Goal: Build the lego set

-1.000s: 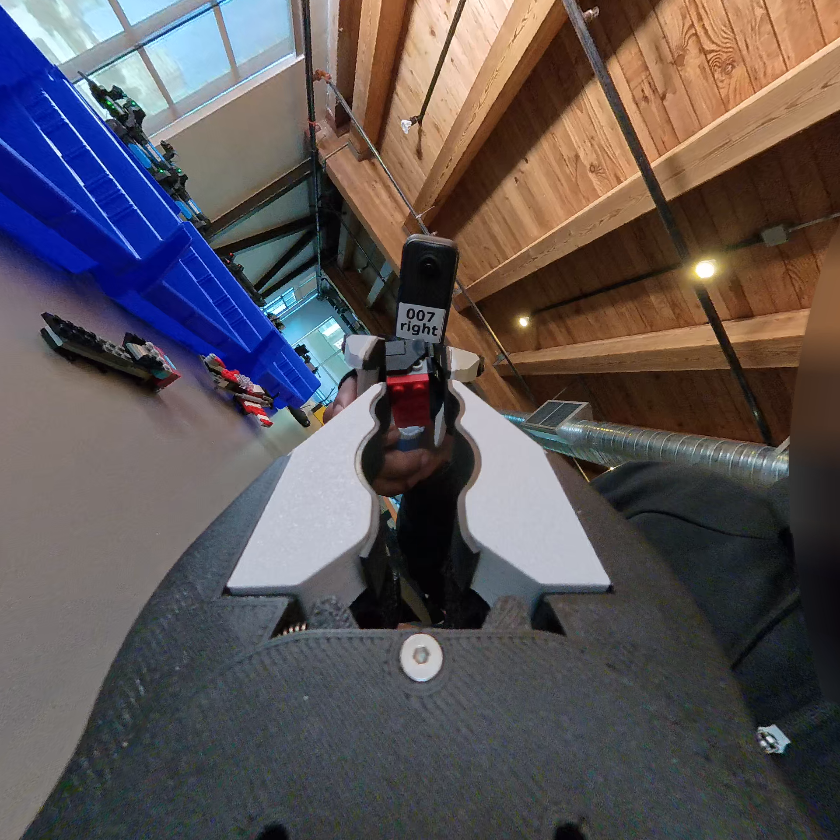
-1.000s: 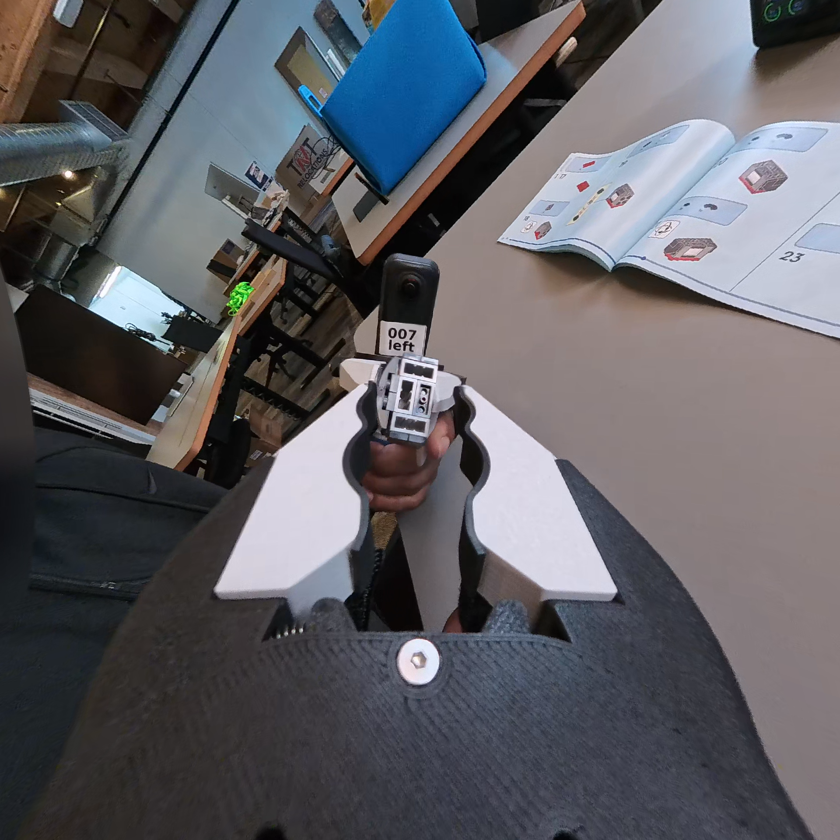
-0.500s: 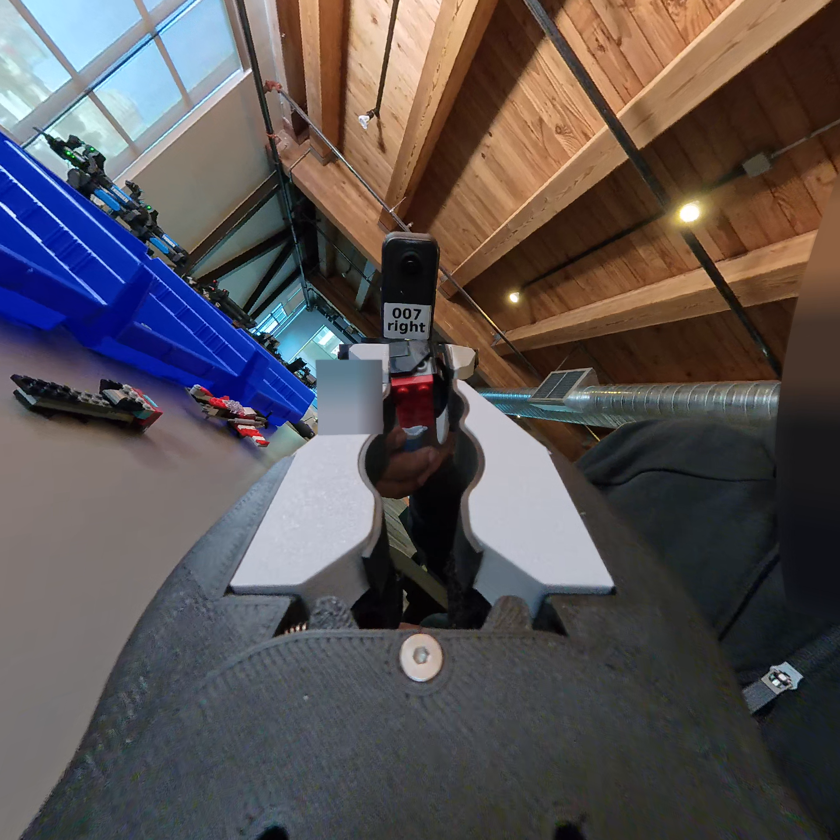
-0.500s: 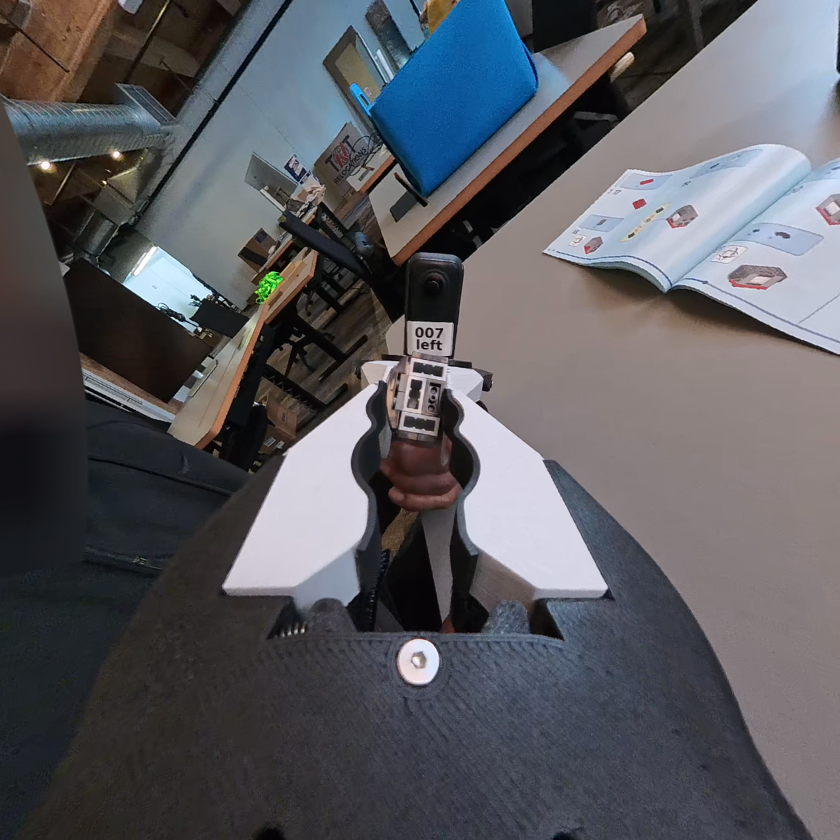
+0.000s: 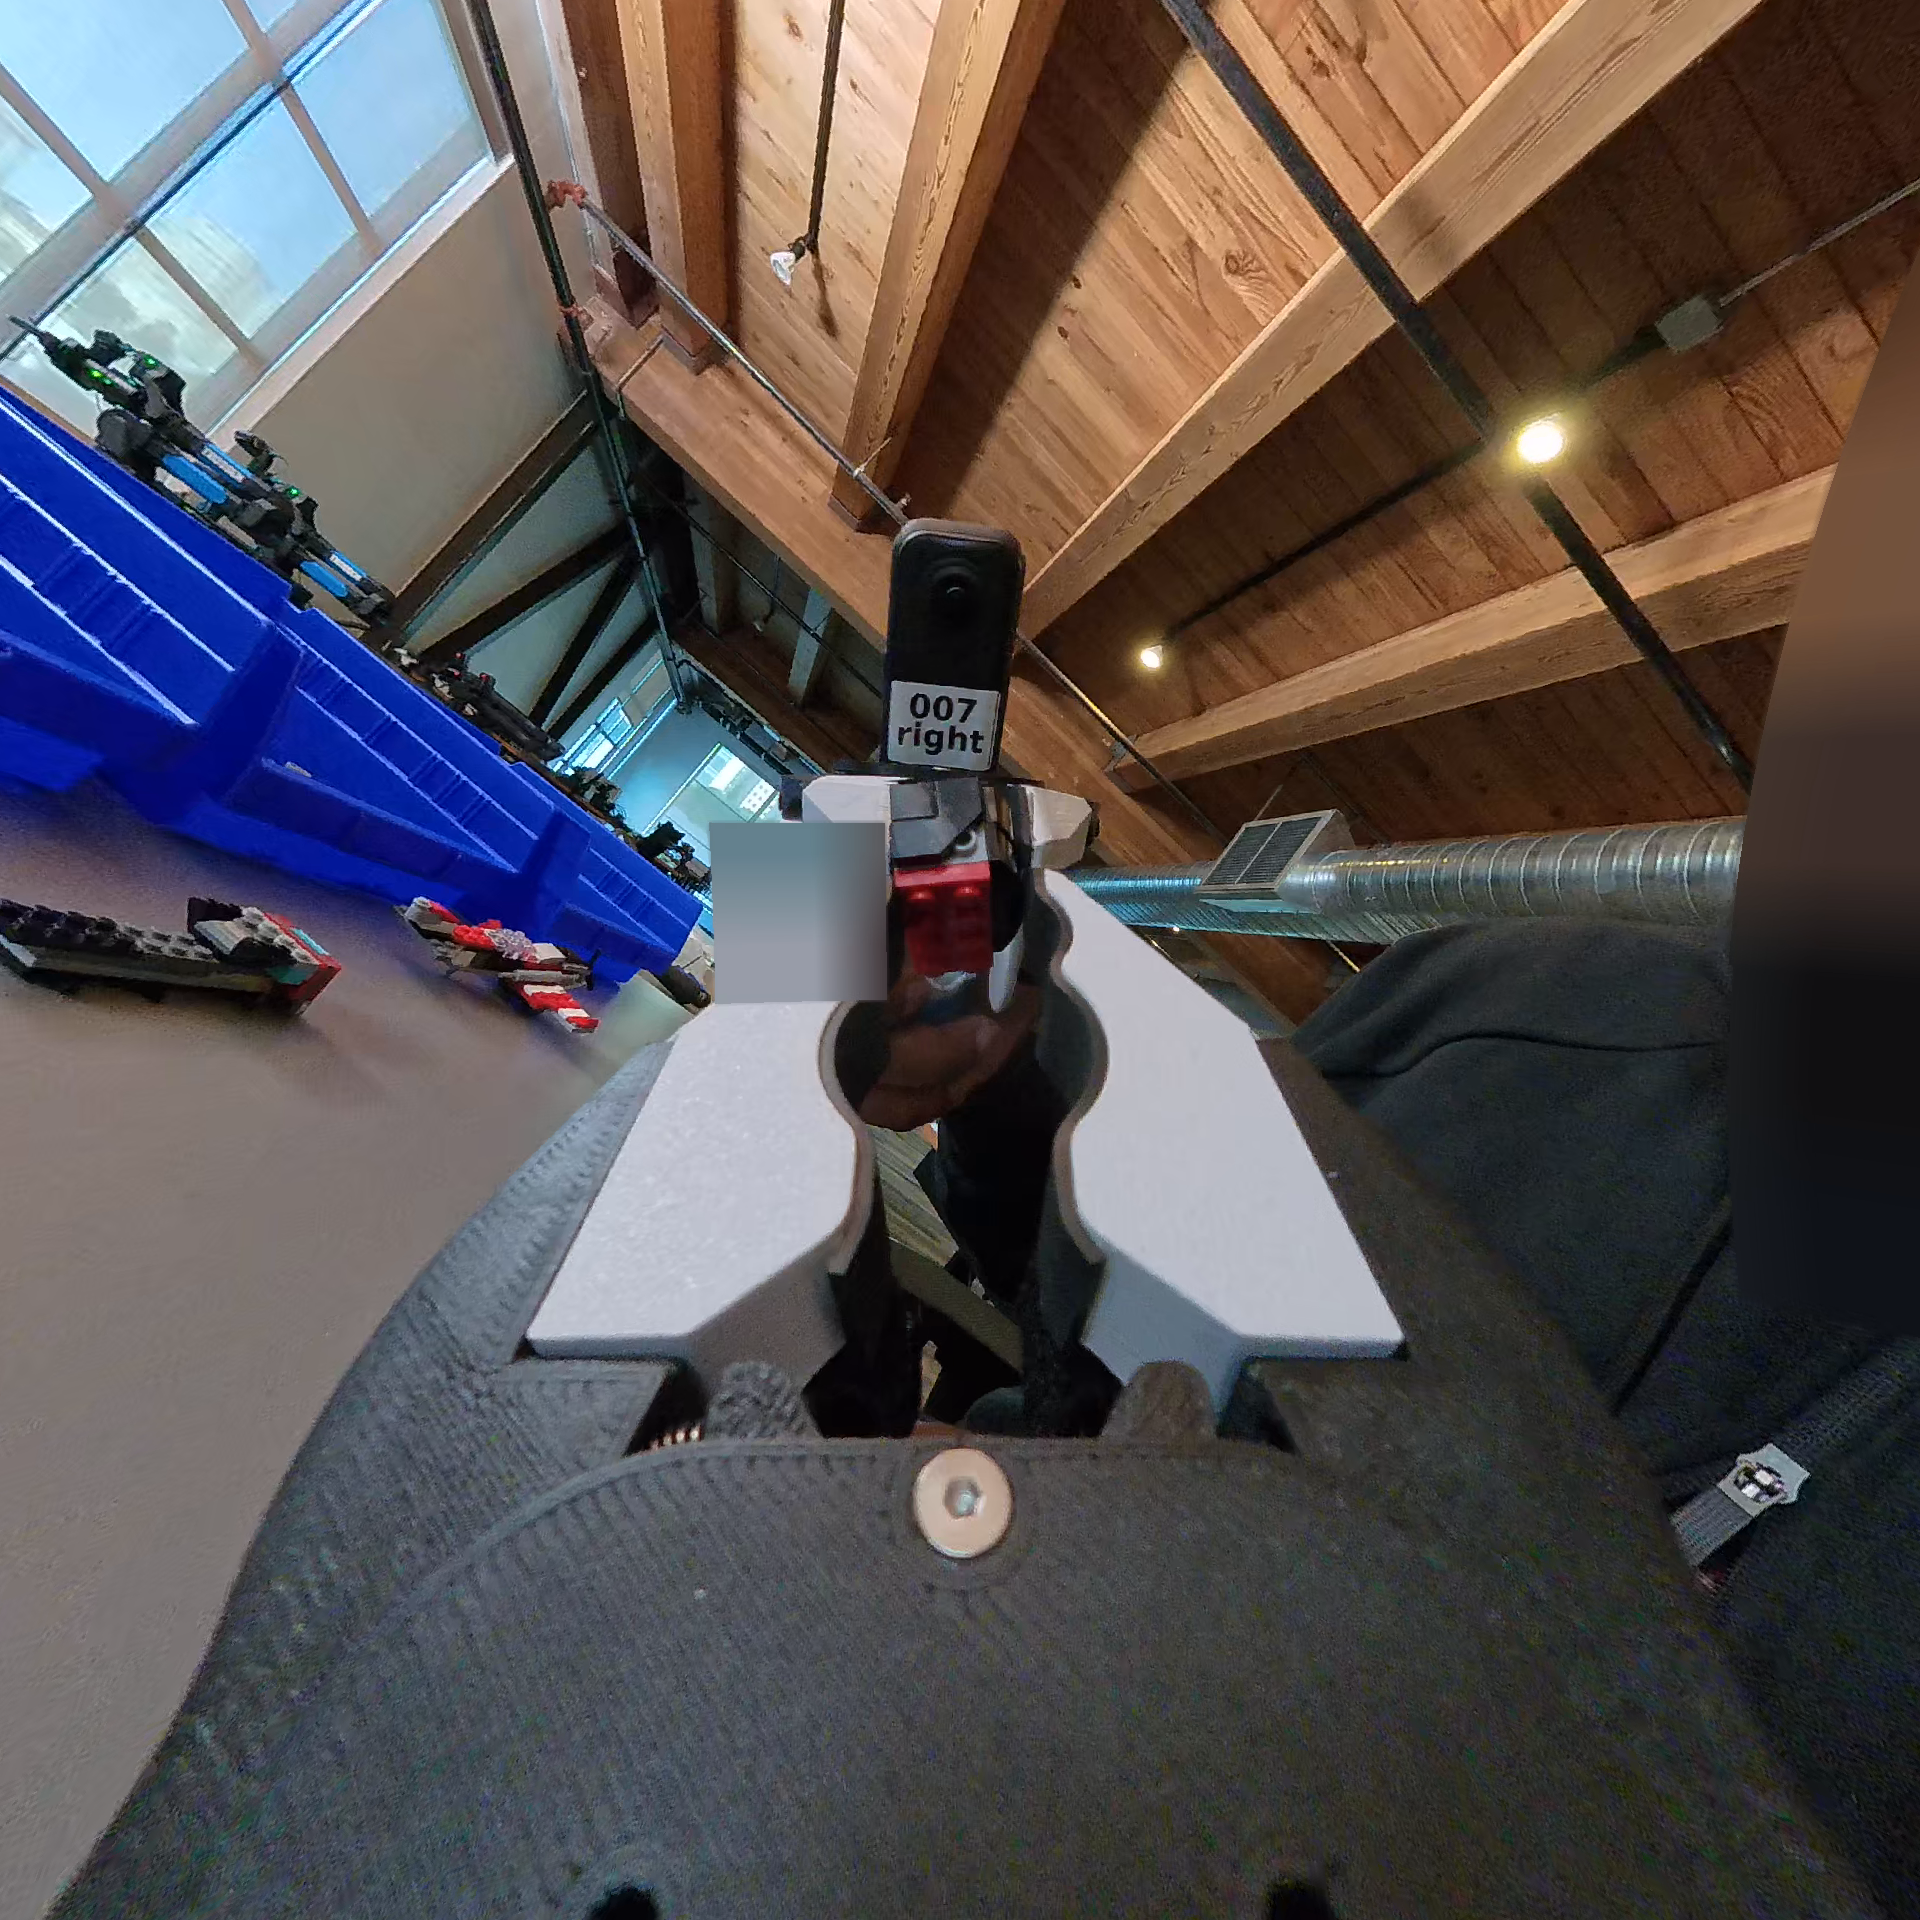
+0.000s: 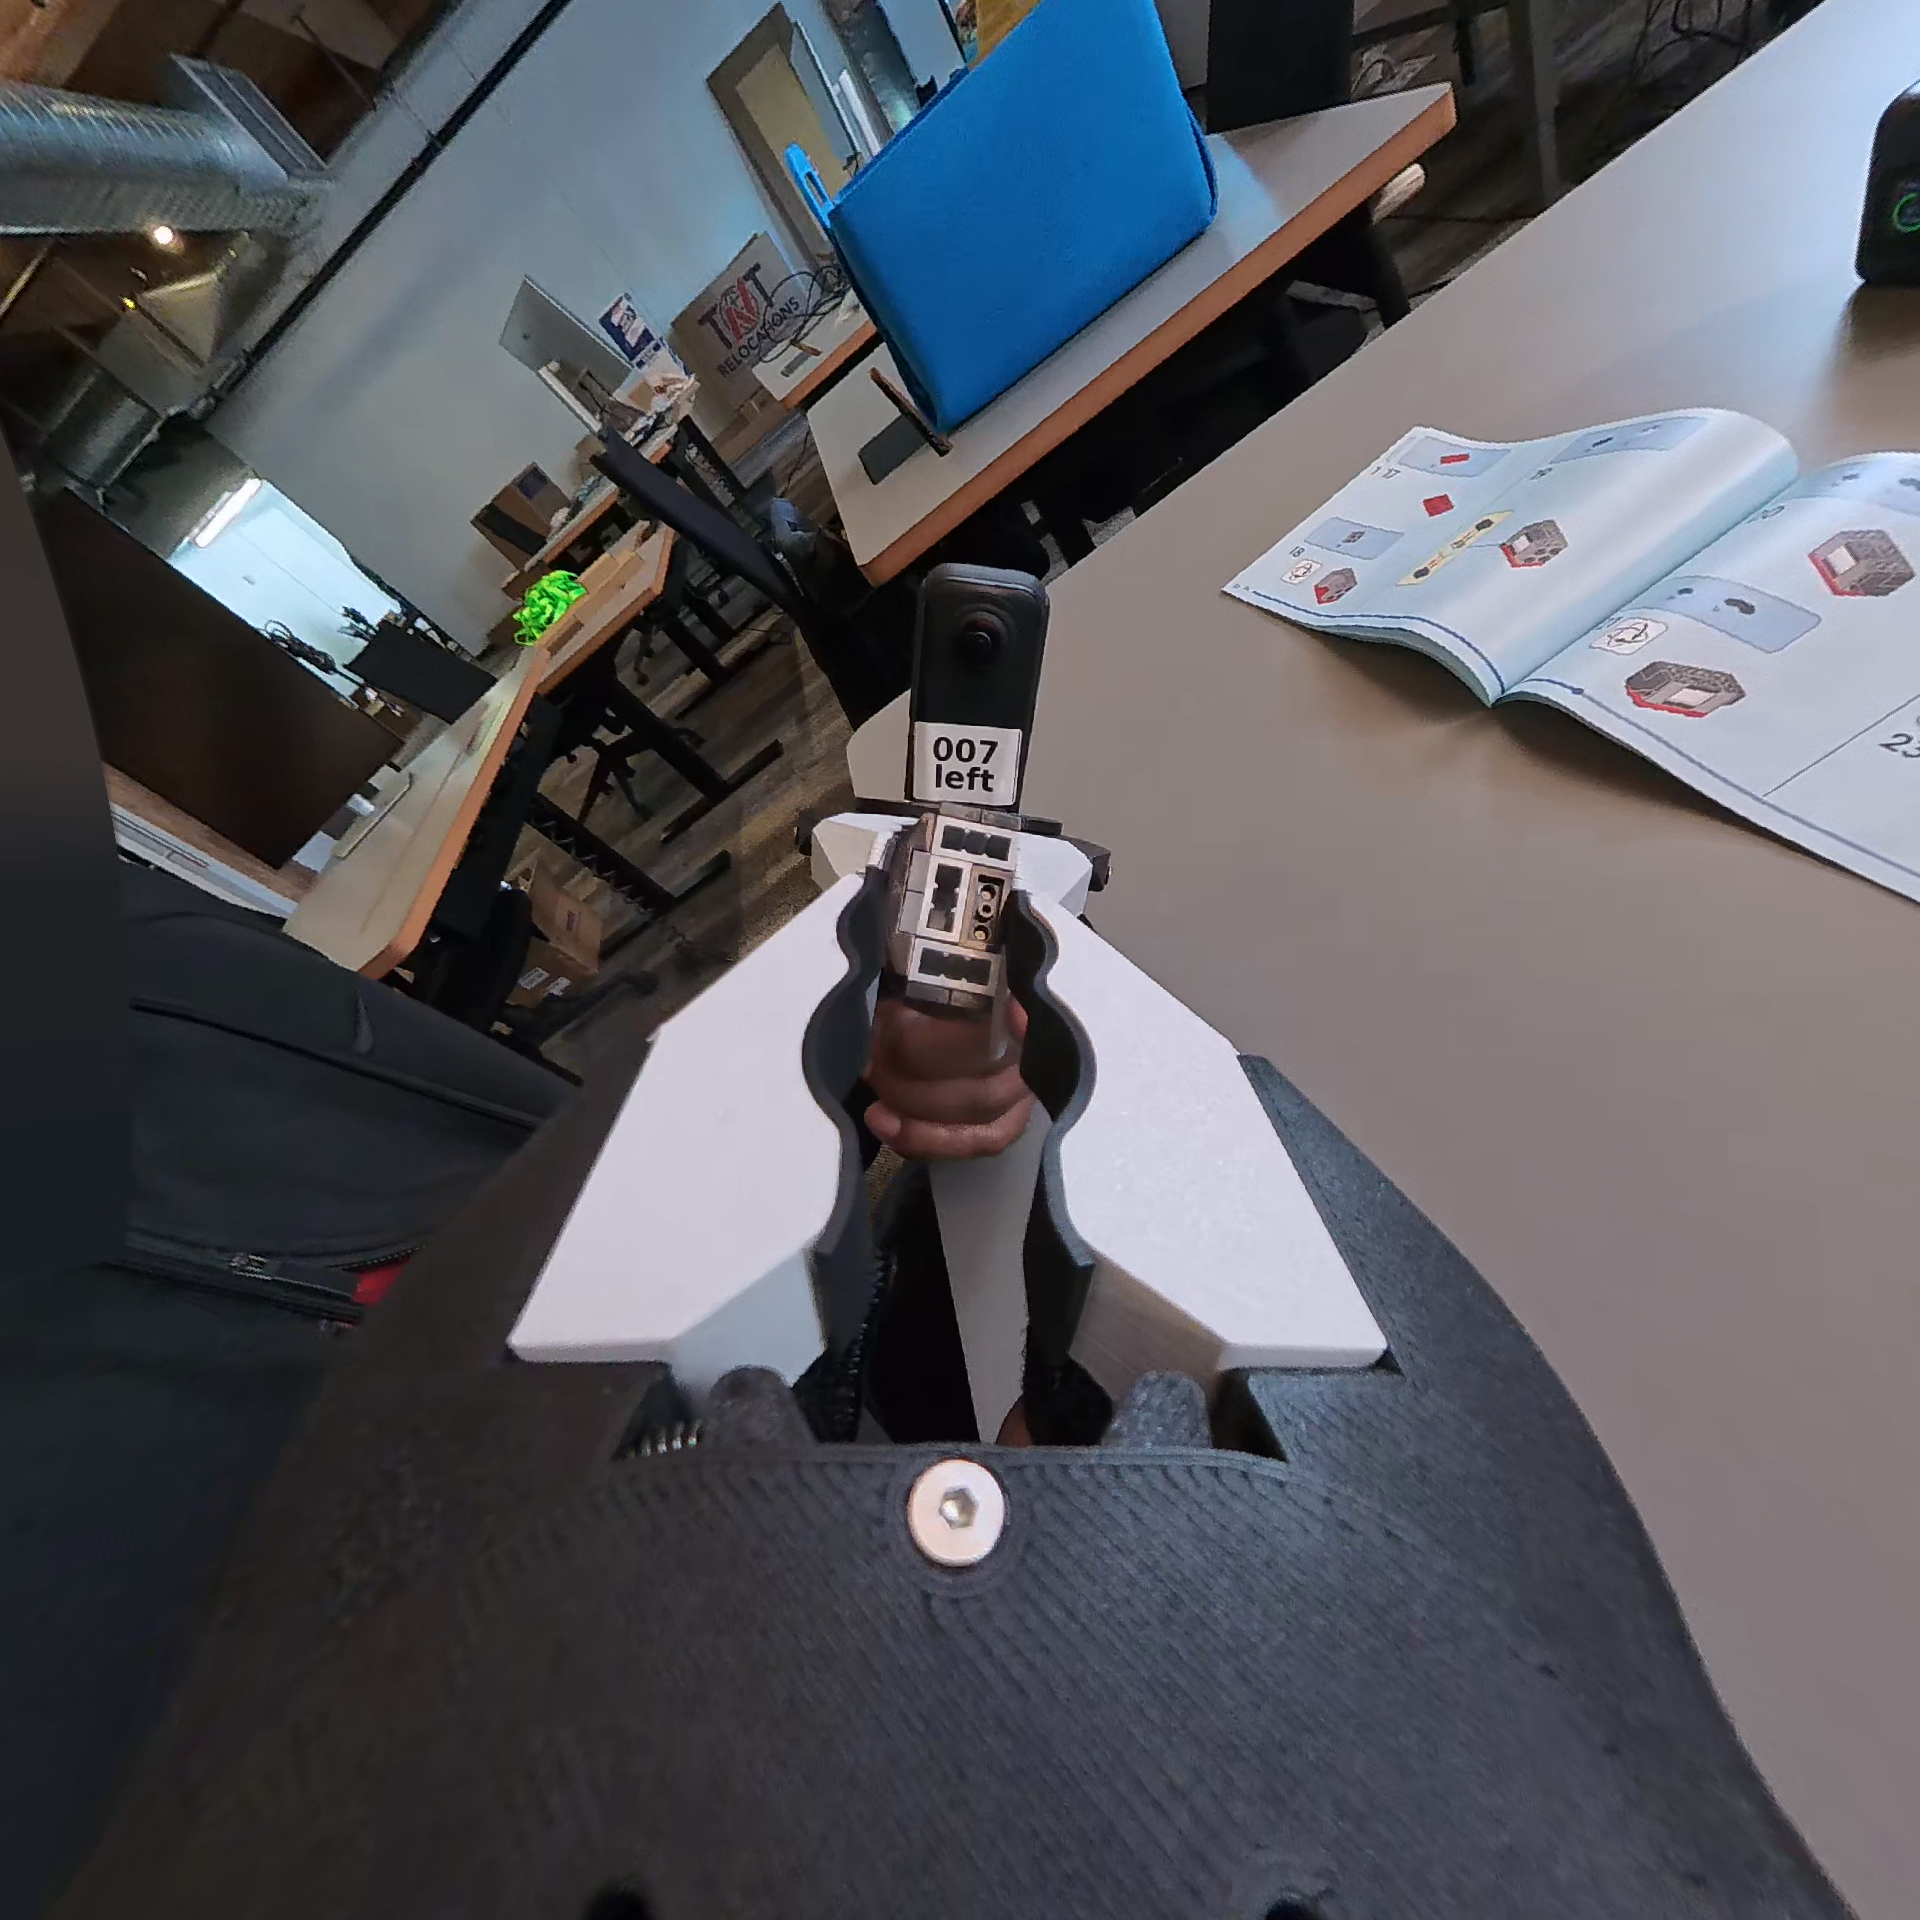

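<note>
A small lego block, red on one side (image 5: 940,916) and grey on the other (image 6: 951,920), is held in the air between both grippers, which face each other tip to tip. My left gripper (image 5: 951,935) is shut on its red side; a blurred patch hides its left fingertip. My right gripper (image 6: 945,925) is shut on its grey side. The right gripper shows behind the block in the left wrist view (image 5: 940,816), and the left gripper does so in the right wrist view (image 6: 966,831). A hand (image 6: 945,1101) grips the far handle.
An open instruction booklet (image 6: 1621,603) lies on the grey table (image 6: 1455,1039) to the right, with a black device (image 6: 1891,218) beyond it. Two built lego pieces (image 5: 166,951) (image 5: 499,956) lie by the blue bins (image 5: 312,727). A person in dark clothing sits close by. The grippers are tip to tip, or close to it.
Both grippers have stayed closed tip to tip on the block. The pair has tilted and shifted a little, so the background has moved in both views.
</note>
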A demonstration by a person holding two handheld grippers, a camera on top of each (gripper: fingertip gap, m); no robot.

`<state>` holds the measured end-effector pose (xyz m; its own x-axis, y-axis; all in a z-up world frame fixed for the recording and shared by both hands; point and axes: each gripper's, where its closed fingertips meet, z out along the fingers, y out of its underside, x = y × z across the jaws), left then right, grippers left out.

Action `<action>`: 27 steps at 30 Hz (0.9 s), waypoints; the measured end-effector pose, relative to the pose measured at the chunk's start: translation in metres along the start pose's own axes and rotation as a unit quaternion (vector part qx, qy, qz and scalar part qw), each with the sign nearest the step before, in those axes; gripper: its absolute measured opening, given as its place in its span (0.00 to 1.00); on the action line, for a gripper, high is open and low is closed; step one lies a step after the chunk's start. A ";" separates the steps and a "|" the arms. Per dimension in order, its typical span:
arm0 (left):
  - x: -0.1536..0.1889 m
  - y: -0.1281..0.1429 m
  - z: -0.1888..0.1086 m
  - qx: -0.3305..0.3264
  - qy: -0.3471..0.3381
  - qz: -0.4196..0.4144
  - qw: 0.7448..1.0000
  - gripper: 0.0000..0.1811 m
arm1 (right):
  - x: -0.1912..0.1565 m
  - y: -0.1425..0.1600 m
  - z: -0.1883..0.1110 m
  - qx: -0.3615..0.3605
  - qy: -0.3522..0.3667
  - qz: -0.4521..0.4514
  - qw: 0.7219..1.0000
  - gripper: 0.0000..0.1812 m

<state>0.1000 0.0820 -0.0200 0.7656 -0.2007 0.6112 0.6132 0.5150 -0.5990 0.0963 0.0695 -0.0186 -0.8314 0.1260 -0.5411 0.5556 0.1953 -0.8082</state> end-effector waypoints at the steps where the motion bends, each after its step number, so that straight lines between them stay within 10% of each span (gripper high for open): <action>1: 0.000 0.000 0.000 0.000 0.000 0.000 1.000 0.12 | 0.000 0.000 0.000 0.001 0.000 -0.001 1.000 0.12; 23: 0.003 -0.003 0.002 0.006 0.001 0.013 1.000 0.12 | -0.002 -0.005 0.000 0.025 0.002 -0.009 1.000 0.12; 27: -0.002 -0.009 -0.002 0.022 -0.018 0.025 0.999 0.12 | -0.004 -0.009 -0.001 0.039 0.006 -0.021 0.999 0.24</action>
<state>0.0929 0.0763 -0.0170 0.7866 -0.1442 0.6004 0.5652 0.5597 -0.6060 0.0949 0.0686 -0.0090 -0.8542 0.1303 -0.5034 0.5178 0.1235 -0.8466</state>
